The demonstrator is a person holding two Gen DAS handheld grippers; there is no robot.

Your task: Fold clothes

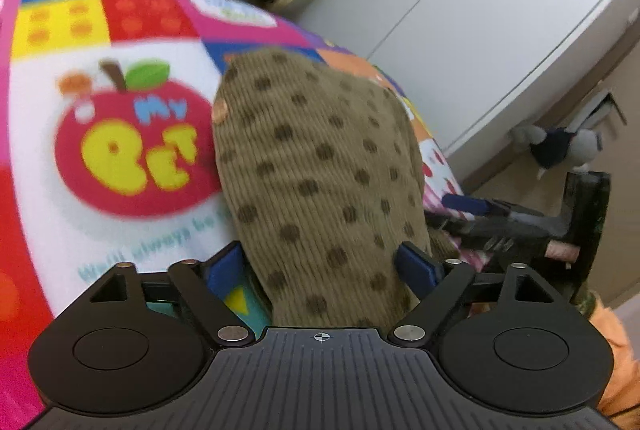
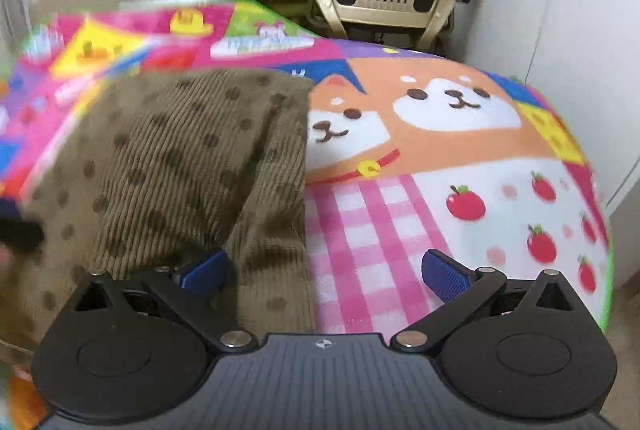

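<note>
Garment [image 1: 320, 173], dotted brown corduroy, at frame centre on blanket [image 1: 120, 29]; left gripper [image 1: 322, 264] spread apart, cloth between its fingers. Right gripper [image 2: 324, 272] spread wide; garment lies at frame left under its left finger [image 2: 204, 272].

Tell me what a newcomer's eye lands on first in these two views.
First, the loud cartoon blanket spread under everything, with its Shiba dogs at the right and a red apple at the left. Next, the olive polka-dot corduroy garment lying on it, bunched between the open fingers of the left gripper. The right gripper is open too, straddling the garment's right edge.
</note>
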